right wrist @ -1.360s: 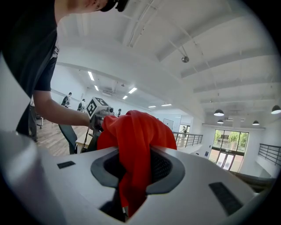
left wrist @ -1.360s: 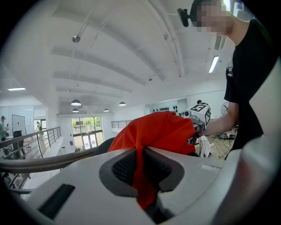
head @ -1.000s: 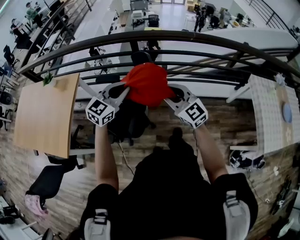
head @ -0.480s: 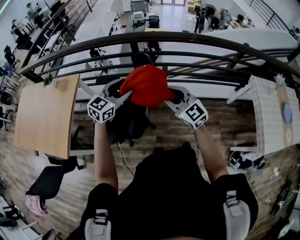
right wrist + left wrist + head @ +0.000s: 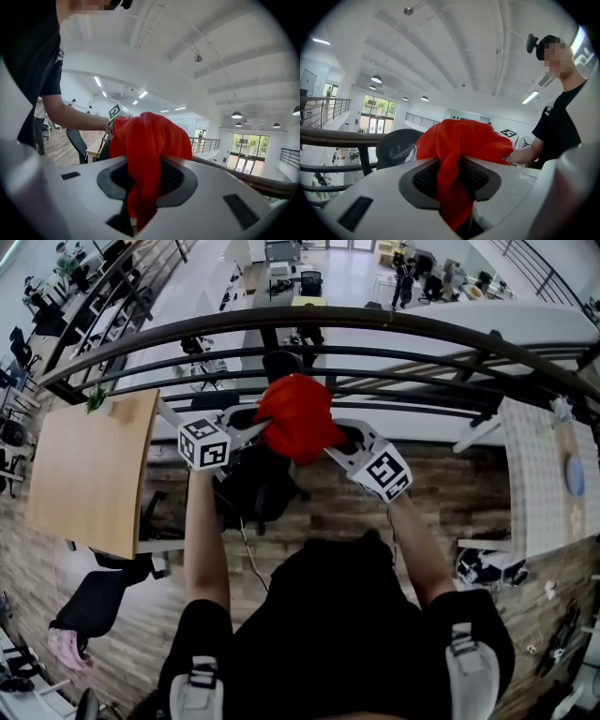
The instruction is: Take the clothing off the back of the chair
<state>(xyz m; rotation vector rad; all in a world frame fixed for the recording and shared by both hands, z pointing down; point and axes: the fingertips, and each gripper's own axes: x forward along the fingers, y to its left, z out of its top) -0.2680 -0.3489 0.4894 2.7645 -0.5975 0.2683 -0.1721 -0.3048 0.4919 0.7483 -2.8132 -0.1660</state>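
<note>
The red clothing (image 5: 298,416) hangs bunched in the air between my two grippers, above the black chair (image 5: 251,491). My left gripper (image 5: 258,427) holds its left side; its jaws have just been closing, and a fold of the red clothing (image 5: 451,187) is pinched between the pads. From the other side my right gripper (image 5: 336,439) is shut on another fold of the red clothing (image 5: 140,187). The chair's mesh back (image 5: 396,147) shows behind the cloth in the left gripper view, apart from it.
A dark curved railing (image 5: 375,324) runs across just beyond the grippers, with an open lower floor past it. A wooden table (image 5: 89,470) stands at the left and a white perforated table (image 5: 544,474) at the right. Another black chair (image 5: 98,601) is at the lower left.
The left gripper has shifted up and slightly right in the head view and has taken a fresh hold. The red bundle is narrower and sits a little further right.
</note>
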